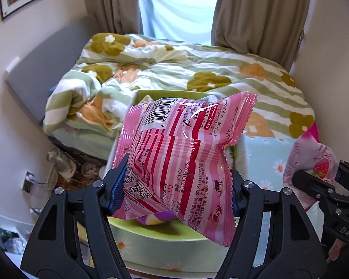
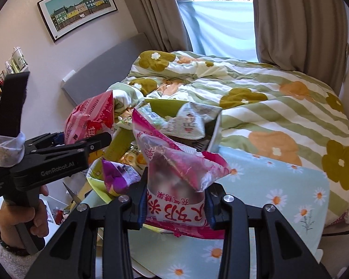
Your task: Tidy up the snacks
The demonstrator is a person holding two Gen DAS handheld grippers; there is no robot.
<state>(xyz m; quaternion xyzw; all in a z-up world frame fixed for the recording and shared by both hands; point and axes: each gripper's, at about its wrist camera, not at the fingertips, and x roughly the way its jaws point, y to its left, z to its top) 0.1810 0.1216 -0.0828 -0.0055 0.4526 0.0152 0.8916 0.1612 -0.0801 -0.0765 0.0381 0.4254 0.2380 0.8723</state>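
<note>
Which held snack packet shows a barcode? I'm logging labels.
The pink striped packet in the left gripper: its barcode sits near the top. The right gripper holds a pink-and-white packet with large red characters.

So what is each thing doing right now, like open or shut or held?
Left hand-held gripper: shut on the pink striped snack bag.
Pink striped snack bag: sealed, held up in the air.
Right hand-held gripper: shut on the strawberry snack bag.
Strawberry snack bag: crumpled, held up.
Green box: open, snack packets inside.
Curtains: drawn apart.
Bed quilt: rumpled.
</note>
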